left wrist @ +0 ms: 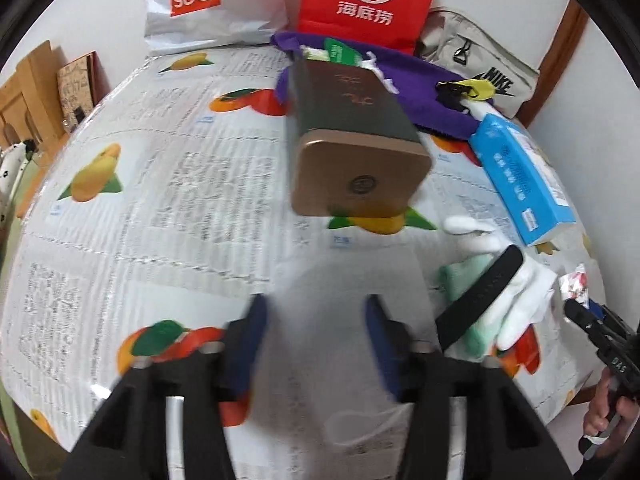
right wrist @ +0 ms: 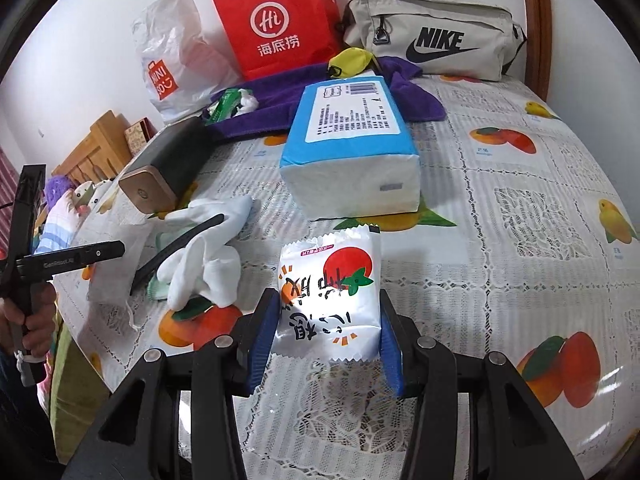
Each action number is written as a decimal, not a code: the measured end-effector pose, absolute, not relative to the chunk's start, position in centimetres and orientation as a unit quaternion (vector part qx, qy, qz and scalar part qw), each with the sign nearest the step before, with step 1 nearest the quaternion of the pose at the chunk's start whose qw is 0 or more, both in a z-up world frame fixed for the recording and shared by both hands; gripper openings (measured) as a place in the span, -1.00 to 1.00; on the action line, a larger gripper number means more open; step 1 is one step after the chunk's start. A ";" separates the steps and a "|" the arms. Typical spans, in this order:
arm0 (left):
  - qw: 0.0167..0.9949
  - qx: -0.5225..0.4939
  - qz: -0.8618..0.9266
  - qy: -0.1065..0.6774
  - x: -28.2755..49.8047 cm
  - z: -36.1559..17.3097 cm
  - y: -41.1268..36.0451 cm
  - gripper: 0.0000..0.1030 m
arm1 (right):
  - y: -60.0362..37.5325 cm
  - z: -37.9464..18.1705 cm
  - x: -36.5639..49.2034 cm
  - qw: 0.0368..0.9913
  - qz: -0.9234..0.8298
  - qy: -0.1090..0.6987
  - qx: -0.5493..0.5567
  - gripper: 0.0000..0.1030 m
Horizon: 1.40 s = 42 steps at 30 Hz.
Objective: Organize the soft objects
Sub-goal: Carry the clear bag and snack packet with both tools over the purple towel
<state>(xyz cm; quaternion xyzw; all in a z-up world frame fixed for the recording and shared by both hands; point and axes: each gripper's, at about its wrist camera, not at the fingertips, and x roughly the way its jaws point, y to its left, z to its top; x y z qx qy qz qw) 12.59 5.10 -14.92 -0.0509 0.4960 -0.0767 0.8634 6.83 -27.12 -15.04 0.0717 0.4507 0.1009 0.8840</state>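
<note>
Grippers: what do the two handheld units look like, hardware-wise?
Both match: black angular frames with cut-out openings and silver round fasteners, ending in blue finger pads. From the right wrist view, the left gripper shows a slim black bar with small white lettering, too small to read reliably, above a black handle. No cables or sleeves clearly visible.

1. Bags at the wall: three – red paper bag (right wrist: 280, 28), white plastic Miniso bag (right wrist: 172, 60), beige Nike bag (right wrist: 432, 36).
2. Blue tissue pack (right wrist: 352, 140): one.
3. Snack packet (right wrist: 332, 292): one.
4. Dark tin with gold end (right wrist: 160, 172): one.
5. Purple cloth (right wrist: 280, 92): one.
6. White gloves (right wrist: 208, 264): looks like two, bunched.
7. Black strap (right wrist: 176, 248): one.
8. Yellow pouch (right wrist: 352, 62): one.
9. Grippers: two – right gripper (right wrist: 326, 328), left gripper (left wrist: 316, 344).
</note>
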 end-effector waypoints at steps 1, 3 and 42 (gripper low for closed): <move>0.863 -0.054 -0.082 0.496 12.6 -15.0 4.7 0.13 | -27.1 -15.0 6.9 0.884 0.101 0.452 0.071 -0.09; 0.860 -0.047 -0.080 0.502 12.8 -15.3 3.8 0.26 | -27.1 -15.0 7.0 0.883 0.099 0.453 0.069 -0.09; 0.881 -0.089 -0.098 0.454 13.8 -10.1 4.1 -0.84 | -25.7 -10.4 9.5 0.887 0.127 0.442 0.045 -0.10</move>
